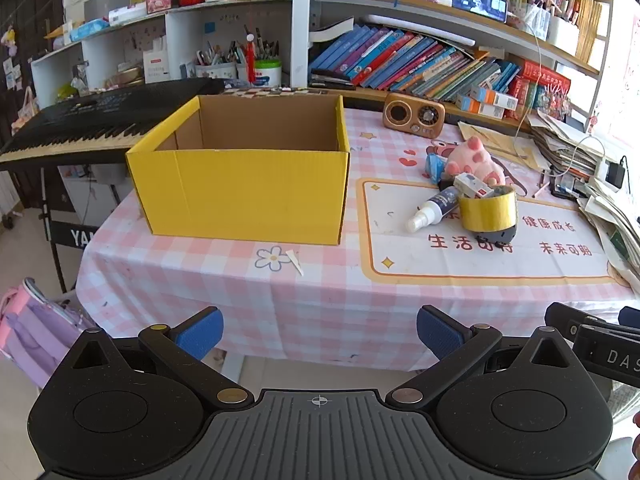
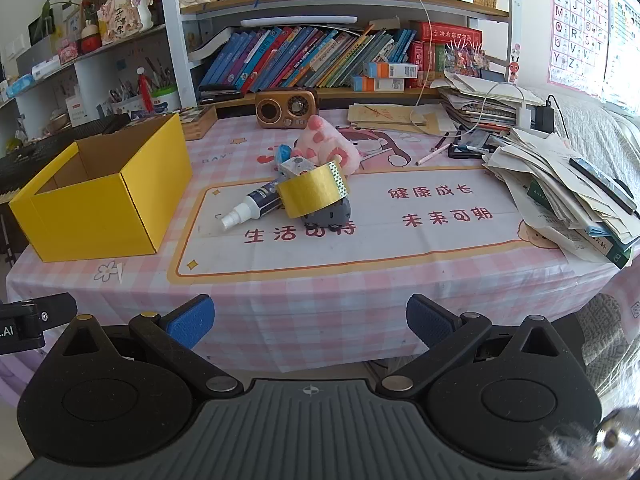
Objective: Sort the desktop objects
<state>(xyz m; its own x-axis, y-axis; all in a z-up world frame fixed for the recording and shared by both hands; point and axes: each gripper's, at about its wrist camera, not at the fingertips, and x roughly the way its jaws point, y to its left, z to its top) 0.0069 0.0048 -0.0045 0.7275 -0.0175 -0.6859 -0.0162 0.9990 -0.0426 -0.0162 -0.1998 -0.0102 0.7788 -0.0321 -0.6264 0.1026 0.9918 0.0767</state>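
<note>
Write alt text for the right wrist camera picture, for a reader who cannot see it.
An open two-finger tool hovers, empty, before a pink checked tablecloth. Mid-table lies a small pile: a yellow tape roll resting on a small grey gadget, a white spray bottle and a pink plush toy. An open, apparently empty yellow cardboard box stands left; crowded bookshelves behind.

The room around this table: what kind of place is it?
Probably a child's study corner at home: shelves packed with books, an alphabet chart on the wall, an electronic keyboard beside the table, whose checked tablecloth carries cartoon prints.
</note>
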